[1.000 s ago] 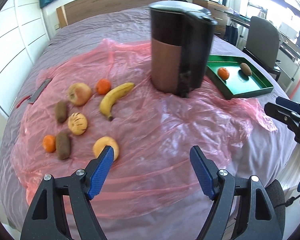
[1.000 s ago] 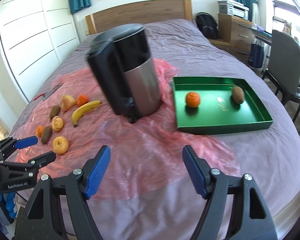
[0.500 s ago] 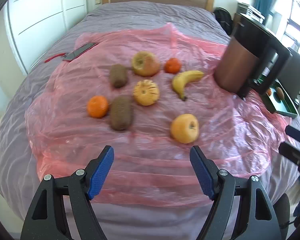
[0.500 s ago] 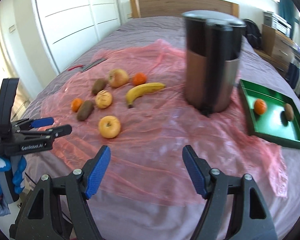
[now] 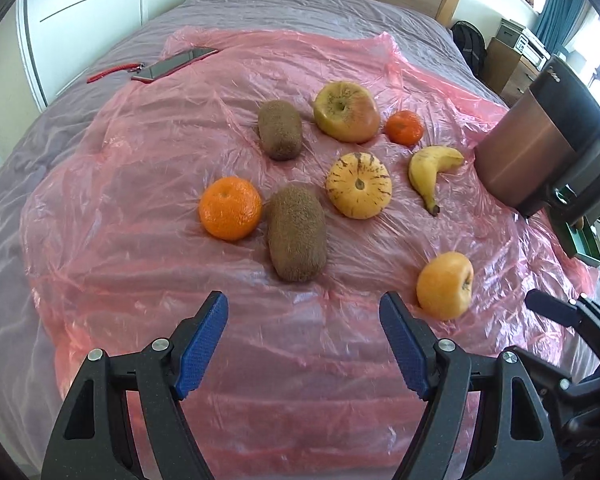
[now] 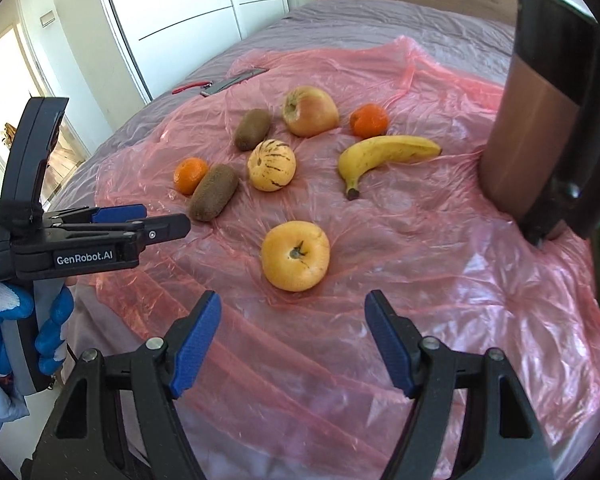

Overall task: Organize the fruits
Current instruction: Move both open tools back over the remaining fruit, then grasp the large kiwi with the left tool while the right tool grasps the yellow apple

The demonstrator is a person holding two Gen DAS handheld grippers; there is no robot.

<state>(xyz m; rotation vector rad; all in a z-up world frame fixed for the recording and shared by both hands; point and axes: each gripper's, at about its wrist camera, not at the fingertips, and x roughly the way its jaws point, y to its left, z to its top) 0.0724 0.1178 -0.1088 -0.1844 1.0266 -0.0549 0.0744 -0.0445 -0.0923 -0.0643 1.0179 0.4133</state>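
On the pink plastic sheet point(image 5: 148, 128) spread over the bed, eight fruits lie loose: two kiwis point(image 5: 297, 233), two mandarins point(image 5: 230, 213), a banana point(image 6: 384, 154), two apples point(image 6: 295, 255) and a striped fruit point(image 5: 359, 185). Sorting appears barely begun. At the sheet's right edge, behind the kettle point(image 6: 548, 120), the green tray point(image 5: 583, 240) is mostly hidden; one orange fruit seems to sit in it. Left gripper point(image 5: 302, 340) and right gripper point(image 6: 292, 334) both stand wide, holding nothing.
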